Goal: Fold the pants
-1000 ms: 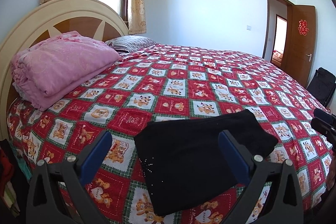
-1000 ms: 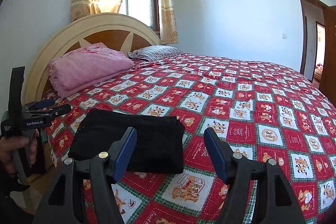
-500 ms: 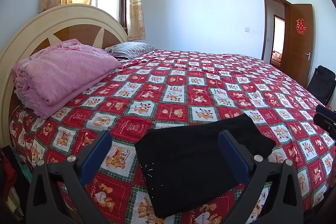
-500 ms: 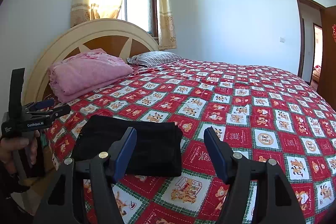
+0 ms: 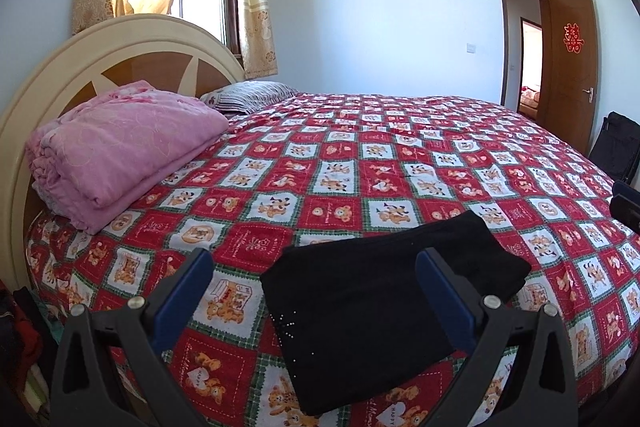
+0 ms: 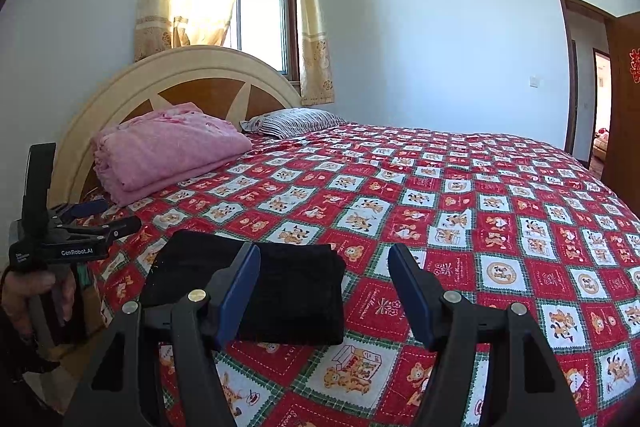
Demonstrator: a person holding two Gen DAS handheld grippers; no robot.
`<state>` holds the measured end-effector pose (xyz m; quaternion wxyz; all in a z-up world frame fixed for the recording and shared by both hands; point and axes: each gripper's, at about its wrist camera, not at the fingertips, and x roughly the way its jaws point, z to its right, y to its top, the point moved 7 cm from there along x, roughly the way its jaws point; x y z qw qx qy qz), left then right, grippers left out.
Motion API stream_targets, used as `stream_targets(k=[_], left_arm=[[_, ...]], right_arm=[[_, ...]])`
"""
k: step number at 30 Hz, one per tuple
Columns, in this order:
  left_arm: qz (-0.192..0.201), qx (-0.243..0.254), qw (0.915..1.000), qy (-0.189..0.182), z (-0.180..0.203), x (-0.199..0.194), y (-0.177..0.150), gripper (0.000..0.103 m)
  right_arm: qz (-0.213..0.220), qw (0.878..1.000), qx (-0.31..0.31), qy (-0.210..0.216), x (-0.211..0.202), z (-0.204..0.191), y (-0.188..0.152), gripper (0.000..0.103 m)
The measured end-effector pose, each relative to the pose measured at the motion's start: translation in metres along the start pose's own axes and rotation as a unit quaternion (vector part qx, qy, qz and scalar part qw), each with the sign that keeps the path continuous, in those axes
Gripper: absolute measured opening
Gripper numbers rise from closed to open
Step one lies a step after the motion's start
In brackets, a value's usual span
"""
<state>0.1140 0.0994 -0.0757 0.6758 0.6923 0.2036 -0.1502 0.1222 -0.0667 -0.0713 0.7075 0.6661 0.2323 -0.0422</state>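
Taking the black pants as my reference, I read across from the left. Far to their left, against the headboard, sits a folded pink quilt, with a striped pillow just beyond it. My left gripper hangs above the near edge of the bed, jaws spread wide and holding nothing, with the pants lying flat below and between its fingers. The pants are a compact dark rectangle on the red teddy-bear bedspread, close to the mattress's near edge. In the right wrist view my right gripper is likewise released and empty, its left finger over the pants' right end; the left gripper shows off to their left, clear of the cloth.

I judge the fold essentially finished. To finish well, I would keep both tools raised and off the fabric so no layer drags, and if an edge looks loose, press it flat lightly rather than pinching.
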Motion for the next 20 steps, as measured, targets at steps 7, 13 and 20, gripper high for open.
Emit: stream_targets(k=[7,13,20], left_arm=[[0.01,0.008,0.9999,0.001,0.0055,-0.0043,0.0039,0.103],[0.0,0.001,1.0,0.004,0.0018,0.0008,-0.0011,0.103],[0.001,0.001,1.0,0.003,0.0018,0.0024,-0.005,0.103]], right_arm=[[0.0,1.0,-0.001,0.0,0.0001,0.0,0.0002,0.068],[-0.002,1.0,-0.002,0.0,0.0006,0.0005,-0.0004,0.068],[-0.004,1.0,-0.001,0.0,0.0029,0.0018,-0.0025,0.068]])
